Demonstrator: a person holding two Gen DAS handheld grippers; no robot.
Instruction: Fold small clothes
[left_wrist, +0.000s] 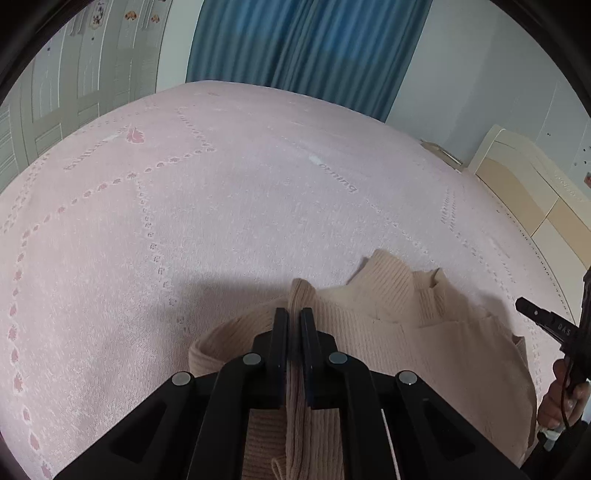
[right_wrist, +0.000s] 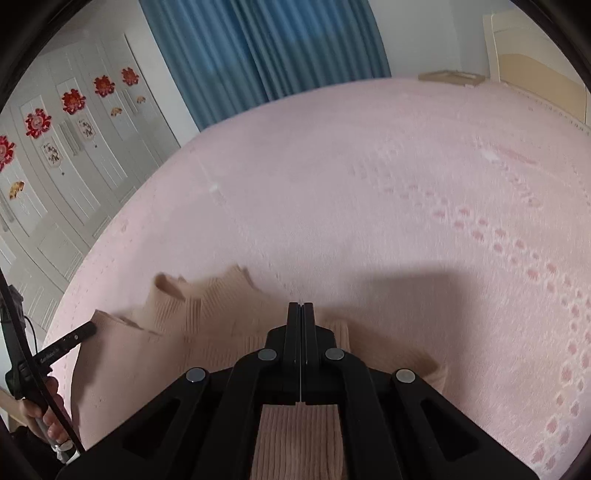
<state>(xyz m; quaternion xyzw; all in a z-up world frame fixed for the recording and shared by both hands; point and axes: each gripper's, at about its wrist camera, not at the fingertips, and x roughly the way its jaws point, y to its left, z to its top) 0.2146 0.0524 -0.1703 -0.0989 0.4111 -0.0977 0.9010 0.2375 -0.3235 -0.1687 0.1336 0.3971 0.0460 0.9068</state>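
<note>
A beige ribbed sweater (left_wrist: 406, 332) lies on the pink bed cover (left_wrist: 221, 203), its collar pointing away from me. My left gripper (left_wrist: 294, 312) is shut on a raised fold of the knit, which runs up between the two fingers. In the right wrist view the same sweater (right_wrist: 184, 332) spreads to the left and under my right gripper (right_wrist: 301, 305). Its jaws are pressed together at the sweater's near edge, with no fabric visible between them. Each gripper shows at the edge of the other's view, with a hand on the handle.
The pink bed cover (right_wrist: 369, 203) stretches far ahead on both sides of the sweater. Blue curtains (left_wrist: 295, 48) hang behind the bed, white wardrobe doors (right_wrist: 55, 166) stand at the left, and a cream headboard (left_wrist: 524, 177) is at the right.
</note>
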